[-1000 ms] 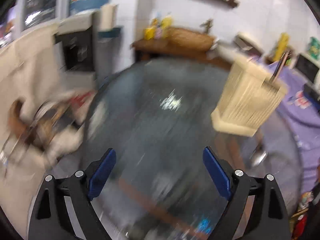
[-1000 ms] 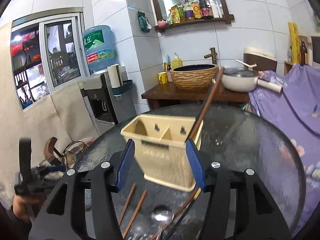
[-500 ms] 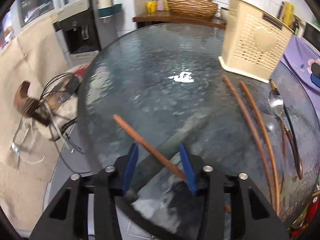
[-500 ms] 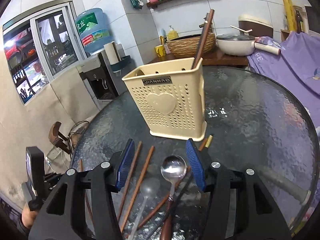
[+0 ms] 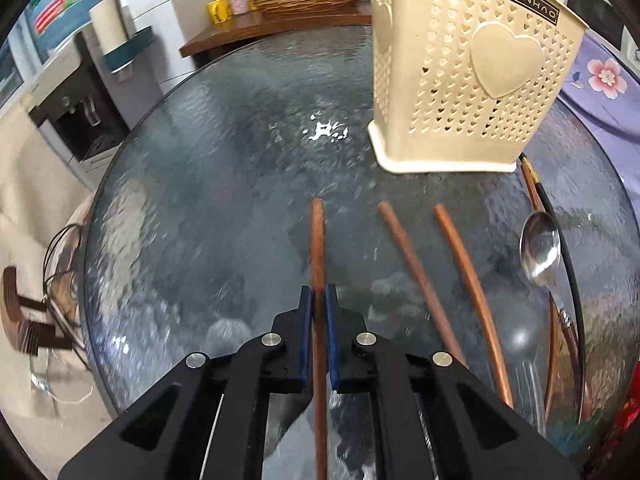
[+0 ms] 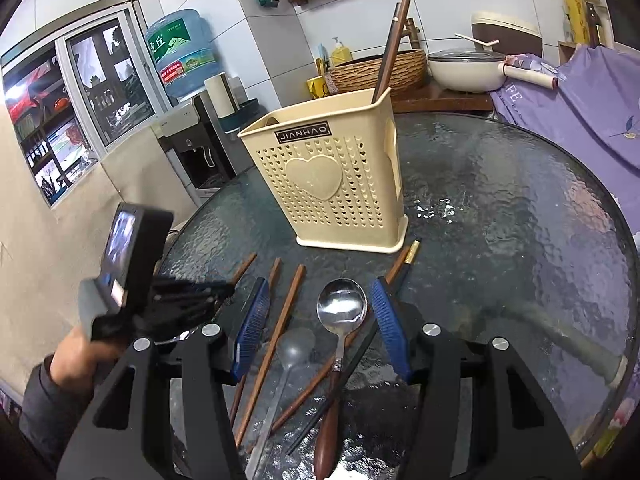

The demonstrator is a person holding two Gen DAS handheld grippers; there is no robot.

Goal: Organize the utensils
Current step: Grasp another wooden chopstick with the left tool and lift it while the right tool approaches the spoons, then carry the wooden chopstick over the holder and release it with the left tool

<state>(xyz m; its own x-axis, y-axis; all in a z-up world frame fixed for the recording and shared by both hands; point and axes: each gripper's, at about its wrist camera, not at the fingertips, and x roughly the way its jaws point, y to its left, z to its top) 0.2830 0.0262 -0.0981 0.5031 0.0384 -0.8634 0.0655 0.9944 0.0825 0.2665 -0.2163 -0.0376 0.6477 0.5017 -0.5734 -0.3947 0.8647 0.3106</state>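
Round glass table [image 5: 208,184], dark and rippled, bearing everything. Cream perforated utensil holder [image 6: 332,184] upright toward the far middle, heart on its front, two dark chopsticks [image 6: 390,46] leaning out of its right rear corner. Right gripper [image 6: 320,320] low over the near edge, blue pads well apart, nothing pinched; between them on the glass a metal spoon [image 6: 341,308] with a brown handle, bowl pointing at the holder, plus a clear plastic spoon [image 6: 294,350] just left of it. Left gripper [image 5: 318,320] clamped tight on a single brown chopstick [image 5: 317,248], pads pressed to both sides of the shaft, tip reaching toward the holder; whether lifted off the glass or resting on it, impossible to tell. Two more brown chopsticks [image 5: 416,276] flat on the table just right of the gripped one, roughly parallel. Farther right, a black chopstick [image 5: 568,280] with a gold-banded end touching the holder's base, running beside the spoon. Sleeved hand [image 6: 86,350] behind the left gripper.
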